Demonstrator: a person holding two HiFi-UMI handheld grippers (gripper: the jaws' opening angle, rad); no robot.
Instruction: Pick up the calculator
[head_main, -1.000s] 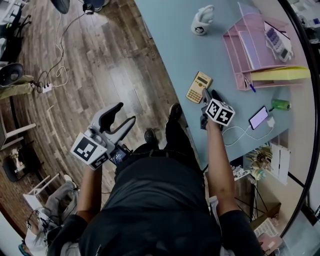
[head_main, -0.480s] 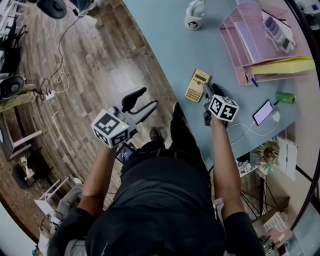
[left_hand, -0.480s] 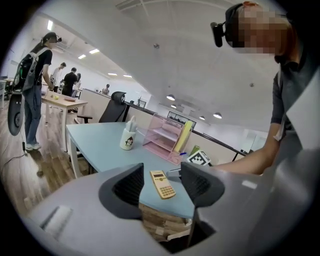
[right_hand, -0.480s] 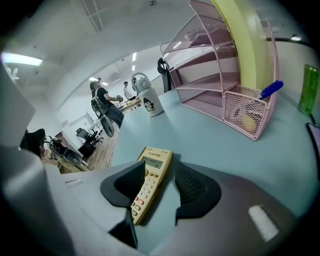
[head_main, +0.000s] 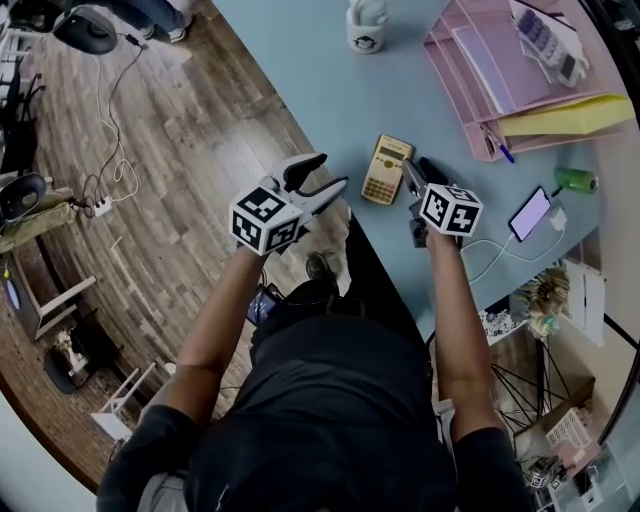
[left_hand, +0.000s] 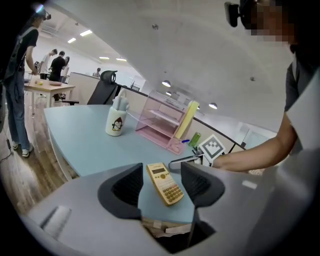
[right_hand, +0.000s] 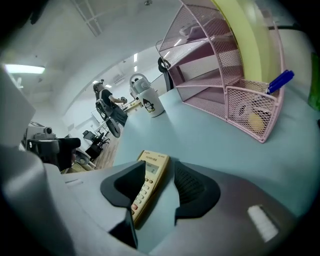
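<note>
**Calculator (head_main: 386, 168) flat on the table (head_main: 330, 90)**

The calculator lay near the table's front edge. The right tongs (head_main: 413, 172) sat just beside it, jaws partly apart and gripping nothing. The left tongs (head_main: 322, 177) hovered at the table's edge, jaws wide and empty.

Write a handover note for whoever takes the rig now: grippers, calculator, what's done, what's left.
Left gripper: open, empty, at the table's near edge, pointing at the calculator.
Right gripper: open, jaws low over the calculator's near end, apparently not clamped.
Calculator: flat on the table, not lifted.
Done: approach only.
Left: close on it and lift.
</note>
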